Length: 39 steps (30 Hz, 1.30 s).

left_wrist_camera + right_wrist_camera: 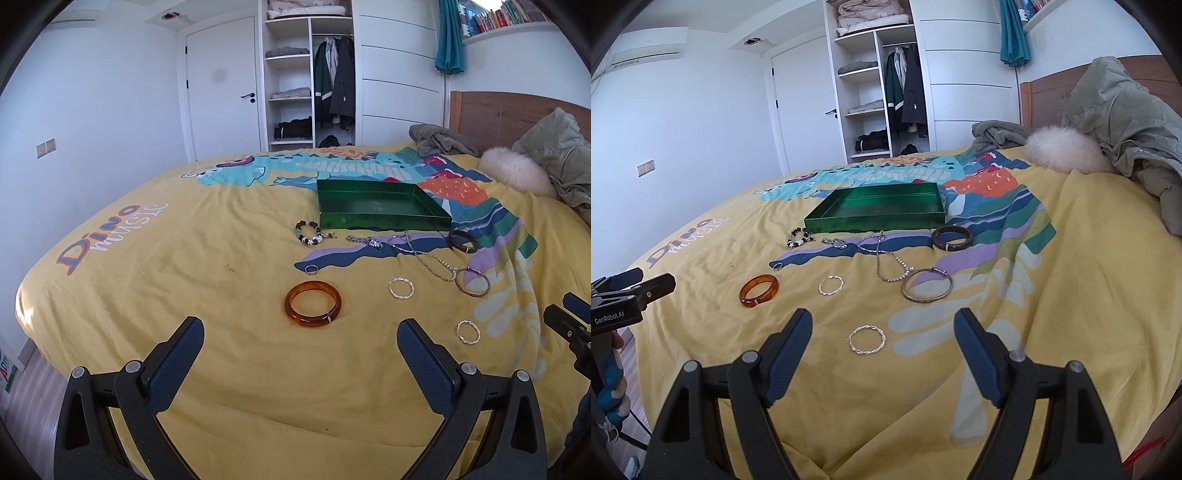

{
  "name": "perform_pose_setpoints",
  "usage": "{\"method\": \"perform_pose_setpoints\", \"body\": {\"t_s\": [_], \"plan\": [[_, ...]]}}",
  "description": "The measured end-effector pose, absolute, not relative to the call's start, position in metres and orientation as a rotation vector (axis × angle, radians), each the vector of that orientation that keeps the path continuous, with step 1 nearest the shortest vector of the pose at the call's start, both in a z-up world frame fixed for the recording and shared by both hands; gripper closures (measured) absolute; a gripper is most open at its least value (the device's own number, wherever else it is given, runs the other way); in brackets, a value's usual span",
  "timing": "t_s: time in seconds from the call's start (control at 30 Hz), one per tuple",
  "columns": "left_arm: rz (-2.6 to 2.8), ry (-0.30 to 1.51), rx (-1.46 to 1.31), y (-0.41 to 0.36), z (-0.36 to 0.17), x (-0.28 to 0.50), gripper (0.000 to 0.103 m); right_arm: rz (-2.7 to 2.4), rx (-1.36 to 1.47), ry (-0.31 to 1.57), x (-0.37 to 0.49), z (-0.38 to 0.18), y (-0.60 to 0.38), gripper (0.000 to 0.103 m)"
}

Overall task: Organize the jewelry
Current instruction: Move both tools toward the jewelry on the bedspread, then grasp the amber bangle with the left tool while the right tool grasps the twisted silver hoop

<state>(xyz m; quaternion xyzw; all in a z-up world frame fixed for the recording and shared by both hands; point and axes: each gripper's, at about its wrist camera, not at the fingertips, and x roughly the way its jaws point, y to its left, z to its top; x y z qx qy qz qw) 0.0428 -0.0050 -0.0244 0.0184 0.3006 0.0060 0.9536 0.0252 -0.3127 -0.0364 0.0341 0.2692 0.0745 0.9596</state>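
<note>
Both sets of jaws stood wide apart and held nothing: the left gripper (301,341) hovered just short of the amber bangle (312,303), the right gripper (882,332) framed a twisted silver hoop (867,340).

Nothing looked sorted yet. The green tray (882,212) lay bare on the yellow bedspread (1071,295), and every piece rested outside it, so by my reading the whole job remained.

Counted left to right in the right wrist view: one amber bangle, one small ring (778,266), one beaded bracelet (799,237), one pendant (838,243), two twisted hoops, one chain necklace (886,264), one thin metal bangle (926,285), one dark bangle (951,238).
</note>
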Motion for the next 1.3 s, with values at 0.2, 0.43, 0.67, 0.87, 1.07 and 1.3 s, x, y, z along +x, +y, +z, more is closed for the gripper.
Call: {"method": "perform_pose_setpoints", "body": {"t_s": [0.2, 0.43, 0.67, 0.87, 1.07, 1.3], "plan": [[0.018, 0.626, 0.032, -0.002, -0.028, 0.051, 0.000, 0.165, 0.075, 0.554, 0.030, -0.039, -0.313, 0.025], [0.021, 0.638, 0.035, 0.000, -0.031, 0.060, 0.000, 0.174, 0.072, 0.566, 0.038, -0.041, -0.313, 0.025], [0.025, 0.654, 0.034, 0.003, -0.035, 0.070, 0.001, 0.179, 0.074, 0.579, 0.044, -0.045, -0.313, 0.025], [0.017, 0.670, 0.037, 0.003, -0.039, 0.076, 0.003, 0.196, 0.075, 0.596, 0.048, -0.050, -0.312, 0.026], [0.015, 0.702, 0.022, 0.008, -0.046, 0.085, 0.006, 0.222, 0.081, 0.627, 0.054, -0.060, -0.308, 0.026], [0.011, 0.758, -0.006, 0.014, -0.058, 0.101, 0.012, 0.264, 0.089, 0.678, 0.067, -0.073, -0.304, 0.029]]}}
